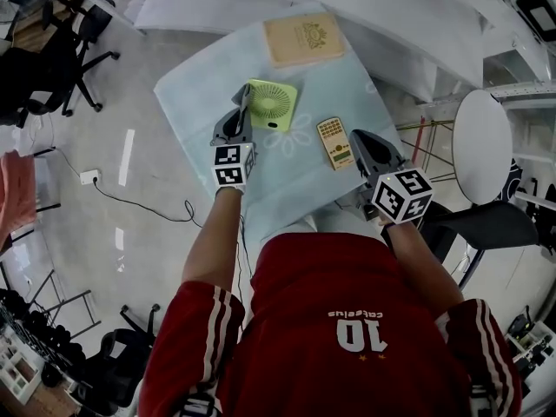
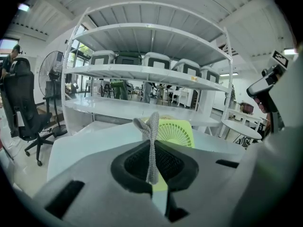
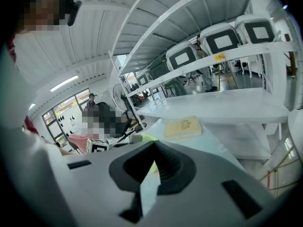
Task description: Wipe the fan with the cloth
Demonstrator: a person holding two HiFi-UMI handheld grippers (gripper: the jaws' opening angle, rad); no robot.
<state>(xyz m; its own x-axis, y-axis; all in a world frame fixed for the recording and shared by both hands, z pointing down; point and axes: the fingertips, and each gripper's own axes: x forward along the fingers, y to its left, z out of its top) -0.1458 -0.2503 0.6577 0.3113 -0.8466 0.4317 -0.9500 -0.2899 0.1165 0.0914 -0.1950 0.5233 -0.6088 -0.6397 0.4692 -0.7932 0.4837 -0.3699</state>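
Note:
A small green fan [image 1: 272,104] lies flat on the table's pale blue cover [image 1: 195,102], left of centre. My left gripper [image 1: 243,95] hovers at the fan's left edge, shut on a grey knitted cloth [image 1: 241,102]. In the left gripper view the cloth [image 2: 152,126] stands pinched upright between the jaws of the left gripper [image 2: 151,140], with the fan's grille [image 2: 173,132] just behind it. My right gripper [image 1: 355,137] is over the table's near right part, shut with nothing in it. Its view shows the right gripper [image 3: 154,143] with jaws together and a sliver of the fan [image 3: 147,137] beyond.
A tan book [image 1: 304,38] lies at the table's far edge and a yellow calculator-like device [image 1: 334,142] sits right of the fan, close to my right gripper. White shelving [image 2: 142,70] stands behind the table, a round white side table [image 1: 482,144] to the right, and office chairs [image 1: 61,59] to the left.

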